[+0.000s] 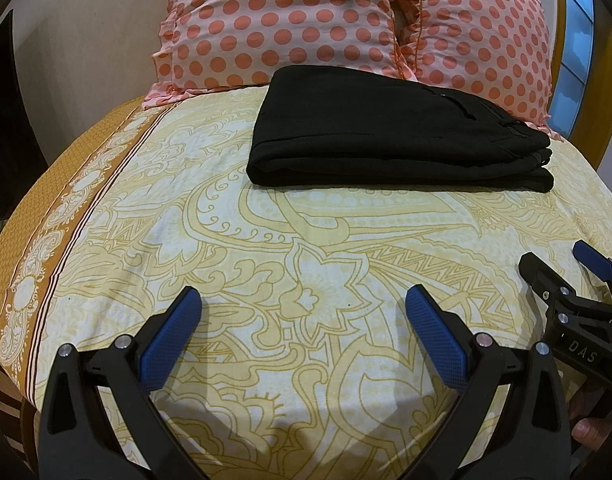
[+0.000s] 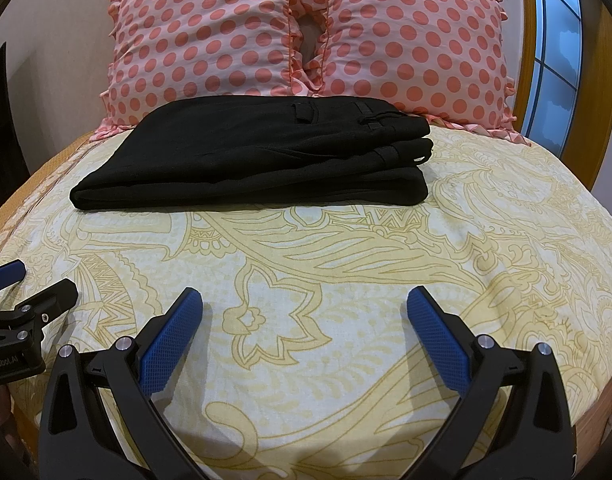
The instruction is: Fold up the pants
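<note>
Black pants [image 1: 385,132] lie folded in a flat stack of layers on the bed, just in front of the pillows; they also show in the right wrist view [image 2: 258,156]. My left gripper [image 1: 304,300] is open and empty, held above the sheet well short of the pants. My right gripper [image 2: 306,300] is open and empty, also short of the pants. The right gripper [image 1: 561,264] shows at the right edge of the left wrist view, and the left gripper [image 2: 34,284] shows at the left edge of the right wrist view.
Two pink pillows [image 2: 306,28] with red dots stand against the headboard behind the pants. The yellow patterned bedsheet [image 2: 345,248] covers the bed. The bed's left edge has an orange border [image 1: 38,216]. A window [image 2: 553,48] is at right.
</note>
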`<state>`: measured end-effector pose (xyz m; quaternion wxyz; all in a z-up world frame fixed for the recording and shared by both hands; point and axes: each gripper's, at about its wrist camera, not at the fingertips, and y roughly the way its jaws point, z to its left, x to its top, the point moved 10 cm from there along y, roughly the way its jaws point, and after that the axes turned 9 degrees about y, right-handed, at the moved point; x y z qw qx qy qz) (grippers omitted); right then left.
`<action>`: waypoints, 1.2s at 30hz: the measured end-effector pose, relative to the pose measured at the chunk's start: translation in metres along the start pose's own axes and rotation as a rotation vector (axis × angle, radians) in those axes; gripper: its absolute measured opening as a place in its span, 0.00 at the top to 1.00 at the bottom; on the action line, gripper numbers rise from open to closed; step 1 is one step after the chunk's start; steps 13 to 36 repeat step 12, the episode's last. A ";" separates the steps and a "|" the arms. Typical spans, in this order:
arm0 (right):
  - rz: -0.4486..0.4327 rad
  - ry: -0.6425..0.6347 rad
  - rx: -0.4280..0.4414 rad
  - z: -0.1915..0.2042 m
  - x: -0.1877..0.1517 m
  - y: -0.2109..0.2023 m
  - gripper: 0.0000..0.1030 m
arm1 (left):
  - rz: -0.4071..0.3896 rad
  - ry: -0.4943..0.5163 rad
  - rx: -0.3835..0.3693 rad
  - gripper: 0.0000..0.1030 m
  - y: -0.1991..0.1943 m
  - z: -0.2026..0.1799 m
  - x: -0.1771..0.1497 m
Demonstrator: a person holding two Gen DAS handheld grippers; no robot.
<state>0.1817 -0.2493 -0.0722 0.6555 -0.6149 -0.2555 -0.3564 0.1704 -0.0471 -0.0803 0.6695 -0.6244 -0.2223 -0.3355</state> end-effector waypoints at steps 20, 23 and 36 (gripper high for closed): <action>0.000 0.001 -0.001 0.001 0.000 0.000 0.01 | 0.002 0.001 -0.001 0.02 0.000 0.001 0.000; 0.000 0.001 -0.001 0.001 0.000 0.000 0.01 | 0.002 0.001 -0.001 0.02 0.000 0.001 0.000; 0.000 0.001 -0.001 0.001 0.000 0.000 0.01 | 0.002 0.001 -0.001 0.02 0.000 0.001 0.000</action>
